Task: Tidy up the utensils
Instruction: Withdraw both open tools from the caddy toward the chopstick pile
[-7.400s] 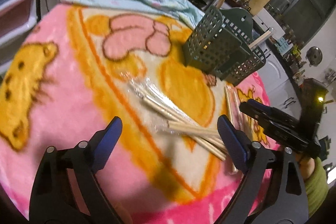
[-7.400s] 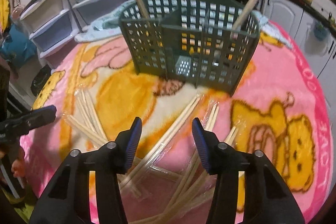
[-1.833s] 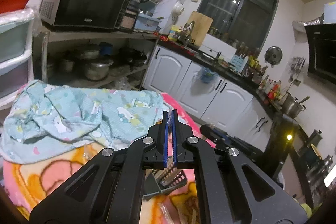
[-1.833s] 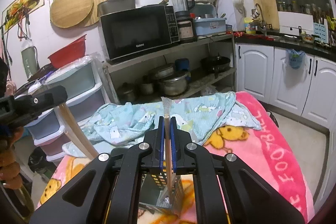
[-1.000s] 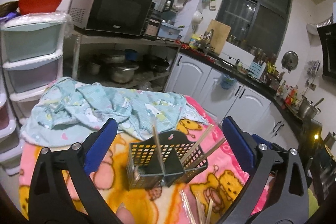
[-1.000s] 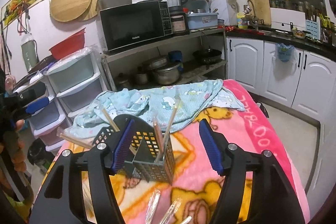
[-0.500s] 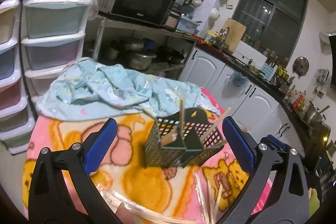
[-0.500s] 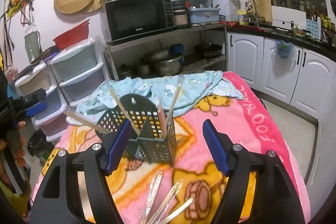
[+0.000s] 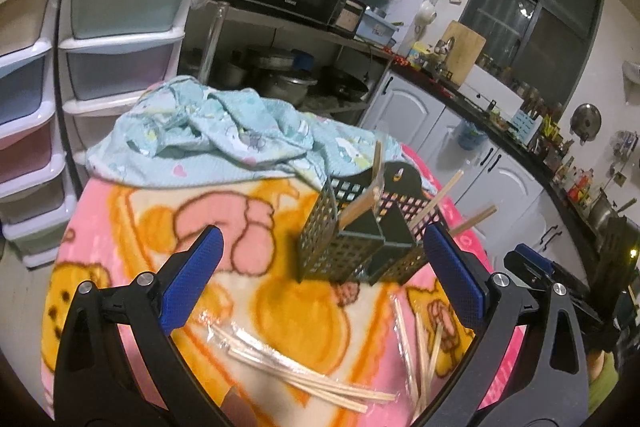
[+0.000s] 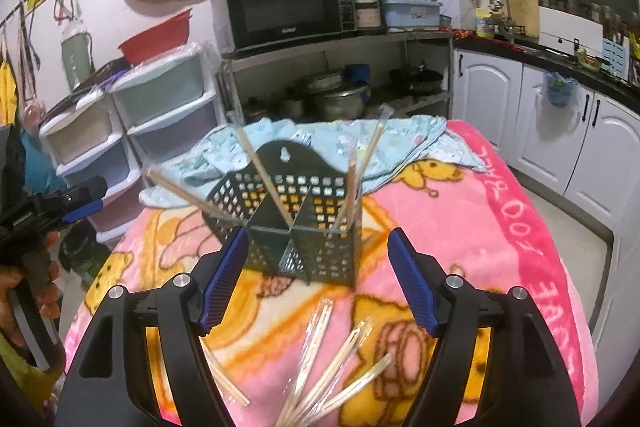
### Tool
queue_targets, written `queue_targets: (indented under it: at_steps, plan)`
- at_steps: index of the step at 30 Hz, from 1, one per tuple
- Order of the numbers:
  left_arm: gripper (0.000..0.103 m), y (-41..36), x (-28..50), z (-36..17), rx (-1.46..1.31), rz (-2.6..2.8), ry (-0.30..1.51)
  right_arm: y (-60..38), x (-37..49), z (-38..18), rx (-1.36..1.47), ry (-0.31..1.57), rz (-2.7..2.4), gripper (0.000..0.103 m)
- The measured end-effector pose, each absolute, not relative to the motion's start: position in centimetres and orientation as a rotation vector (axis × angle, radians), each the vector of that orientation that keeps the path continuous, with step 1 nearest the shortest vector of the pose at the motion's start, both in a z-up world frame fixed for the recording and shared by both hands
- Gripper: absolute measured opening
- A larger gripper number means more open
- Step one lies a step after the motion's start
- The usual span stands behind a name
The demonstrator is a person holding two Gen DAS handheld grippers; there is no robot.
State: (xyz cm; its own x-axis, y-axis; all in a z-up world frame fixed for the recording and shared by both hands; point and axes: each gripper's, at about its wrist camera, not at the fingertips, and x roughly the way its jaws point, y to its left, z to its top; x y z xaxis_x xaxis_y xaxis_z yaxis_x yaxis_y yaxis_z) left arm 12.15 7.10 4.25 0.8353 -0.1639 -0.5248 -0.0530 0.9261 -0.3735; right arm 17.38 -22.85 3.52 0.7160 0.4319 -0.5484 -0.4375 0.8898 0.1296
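Both claws, the left gripper (image 9: pixel 320 283) and right gripper (image 10: pixel 318 277), are wide apart and hold nothing. The green basket (image 10: pixel 304 223) at twelve o'clock could tip if bumped; wrapped chopsticks (image 10: pixel 320 363) at six might slip.

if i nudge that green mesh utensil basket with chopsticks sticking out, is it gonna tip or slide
The green basket looks like thin perforated plastic, so probably light, and it sits on a plush pink blanket, a soft footing. Long chopsticks lean well above its rim, raising the load, so a high push may tip it. A low push would more likely drag it, as the fleece probably grips.
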Motion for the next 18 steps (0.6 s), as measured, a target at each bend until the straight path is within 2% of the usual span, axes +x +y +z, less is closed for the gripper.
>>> queue_targets:
  at_steps: [18]
  plan:
    - [0.092, 6.7, 10.7, 0.1, -0.350, -0.019, 0.674, -20.8, 15.8, -0.5, -0.095, 0.714, 0.534, 0.070]
